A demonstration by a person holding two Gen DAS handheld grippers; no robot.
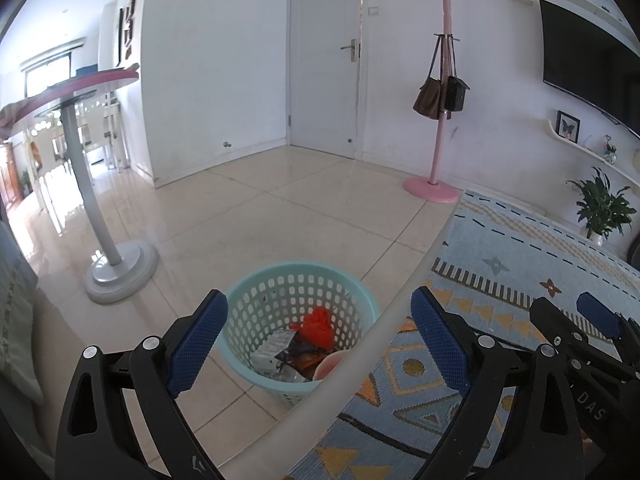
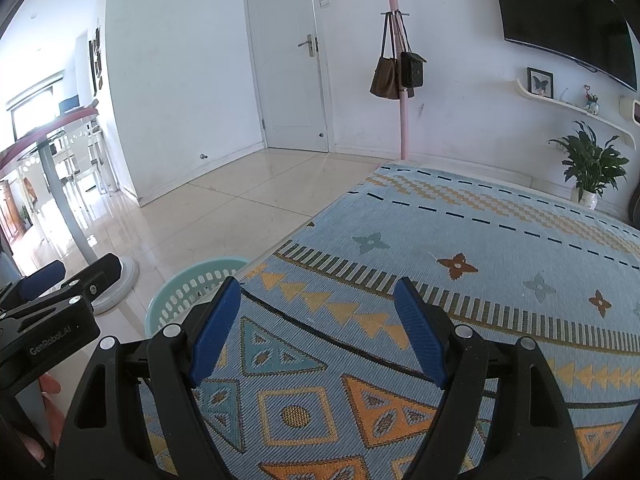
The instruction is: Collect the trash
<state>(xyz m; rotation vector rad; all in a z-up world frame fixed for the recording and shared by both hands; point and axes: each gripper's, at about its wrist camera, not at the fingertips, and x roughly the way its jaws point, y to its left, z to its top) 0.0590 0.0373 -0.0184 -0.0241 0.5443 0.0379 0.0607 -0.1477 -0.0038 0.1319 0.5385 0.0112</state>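
Left wrist view: the left gripper [image 1: 316,344], black with blue ribbed pads, stands released at lower centre, nothing between its jaws. Through the gap shows a pale turquoise perforated plastic wastebasket [image 1: 256,292] on the beige tiled floor [image 1: 248,216]. Inside lie the collected pieces: a crumpled red-orange plastic wad [image 1: 318,326], a silvery foil wrapper [image 1: 272,350] and a dark printed wrapper [image 1: 300,354]. A frosted table edge [image 1: 384,328] crosses the basket's right side and hides part of its rim; a pinkish object beneath it cannot be identified. The right gripper [image 1: 576,320] enters at the lower right, only partly visible.

Right wrist view: the right gripper [image 2: 318,332] is likewise released and empty, over a blue woven cloth with orange triangles [image 2: 460,216] covering the table. Here only the basket's rim [image 2: 188,280] appears at lower left, its contents hidden by the table and gripper. The left gripper [image 2: 60,280] is cut off at the left edge. A fingertip [image 2: 50,384] shows below it.

Both views: white door [image 1: 324,60], pink coat stand [image 1: 444,80] with two dark bags [image 1: 440,94].
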